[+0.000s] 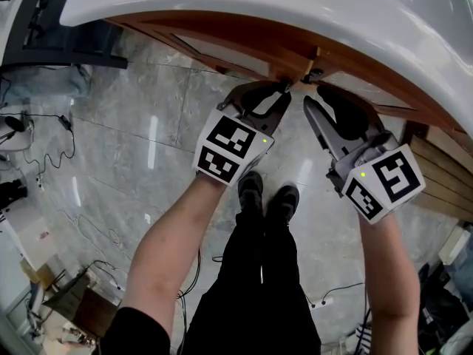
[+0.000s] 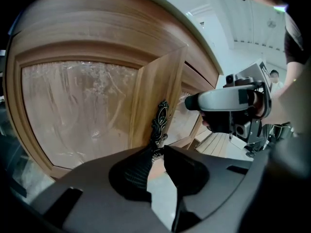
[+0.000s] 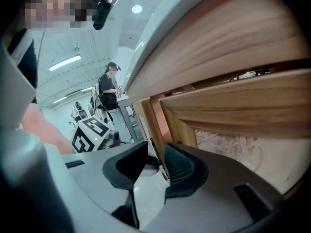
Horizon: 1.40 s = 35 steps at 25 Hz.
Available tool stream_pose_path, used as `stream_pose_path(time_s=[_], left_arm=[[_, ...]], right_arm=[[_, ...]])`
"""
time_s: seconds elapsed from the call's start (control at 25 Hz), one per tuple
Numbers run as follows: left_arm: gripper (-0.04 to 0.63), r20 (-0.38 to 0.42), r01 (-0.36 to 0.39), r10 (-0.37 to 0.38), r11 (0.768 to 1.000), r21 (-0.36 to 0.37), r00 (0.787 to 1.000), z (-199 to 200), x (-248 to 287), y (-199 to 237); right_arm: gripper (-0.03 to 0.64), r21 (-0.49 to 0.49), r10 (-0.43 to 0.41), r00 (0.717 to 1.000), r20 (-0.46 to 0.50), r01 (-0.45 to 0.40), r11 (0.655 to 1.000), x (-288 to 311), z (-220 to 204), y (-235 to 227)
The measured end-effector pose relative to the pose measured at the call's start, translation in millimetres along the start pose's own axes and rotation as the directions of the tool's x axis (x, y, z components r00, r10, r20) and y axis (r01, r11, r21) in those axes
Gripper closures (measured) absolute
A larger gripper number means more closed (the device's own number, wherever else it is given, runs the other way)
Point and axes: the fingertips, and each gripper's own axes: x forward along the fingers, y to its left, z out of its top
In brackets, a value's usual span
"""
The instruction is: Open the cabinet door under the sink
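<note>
Pinching the ornate handle [image 2: 160, 120] of the ajar cabinet door [image 2: 155, 81] with my left gripper's [image 2: 158, 152] narrowed fingers; my right gripper's [image 3: 156, 154] fingers stand wide around a door edge [image 3: 151, 129], though I cannot tell which door's.

I think I am working in a lab or test room, not a real bathroom. A white sink [image 1: 295, 6] sits on a wooden cabinet [image 2: 112, 38], but loose cables [image 1: 52, 154] and boxes [image 1: 85, 309] lie on the grey stone floor [image 1: 140, 117]. Far behind, a person [image 3: 108, 89] sits under long ceiling lights [image 3: 65, 62].
</note>
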Motion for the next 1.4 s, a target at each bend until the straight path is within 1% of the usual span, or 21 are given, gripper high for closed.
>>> stream_pose_path(time_s=[0.24,0.36,0.48,0.52,0.6,0.8,0.96,1.2,1.32,1.4], left_arm=[[0.508,0.008,0.024,-0.024,1.000,0.012,1.000,-6.7,-9.5,-5.2],[0.508,0.005,0.033,-0.033,0.999,0.023,0.999,-9.2,-10.4,-5.1],[0.508,0.007,0.032,-0.033,0.999,0.017,0.999,-11.9,-13.3,-5.9],[0.508,0.008,0.032,-0.032,0.999,0.014,0.999,-12.8,-14.5,-6.3],[0.508,0.012,0.033,-0.033,0.999,0.012,0.999,-14.7,-17.6,-7.4],[0.505,0.031,0.056,-0.056,0.998,0.003,0.998,-26.8,-35.6,-12.4],[0.500,0.031,0.037,-0.036,0.999,-0.002,0.999,-39.0,-49.9,-12.3],[0.500,-0.015,-0.025,0.025,1.000,-0.001,1.000,-58.3,-75.8,-15.0],[0.499,-0.035,-0.027,0.028,0.999,0.023,0.999,-63.0,-89.4,-11.6],[0.499,-0.032,-0.018,0.019,1.000,0.019,0.999,-67.2,-98.4,-8.8]], right_arm=[[0.464,-0.048,0.049,0.999,0.000,-0.049,0.998,16.3,4.3,11.3],[0.462,-0.068,0.064,0.998,0.001,-0.063,0.996,27.7,7.1,13.5],[0.468,-0.073,0.089,0.996,0.012,-0.088,0.993,34.1,10.7,17.7],[0.488,-0.080,0.101,0.995,0.013,-0.100,0.992,34.7,10.6,20.5],[0.494,-0.101,0.133,0.991,0.006,-0.131,0.986,33.9,8.7,26.1],[0.499,-0.176,0.221,0.974,-0.053,-0.227,0.958,28.9,-1.2,49.8],[0.497,-0.171,0.261,0.963,-0.063,-0.268,0.948,28.2,-10.1,67.8],[0.500,-0.155,0.289,0.955,-0.073,-0.297,0.942,26.4,-22.7,101.2],[0.499,-0.146,0.282,0.956,-0.075,-0.291,0.946,30.5,-21.6,115.7],[0.499,-0.136,0.273,0.959,-0.074,-0.281,0.950,34.2,-22.1,125.6]])
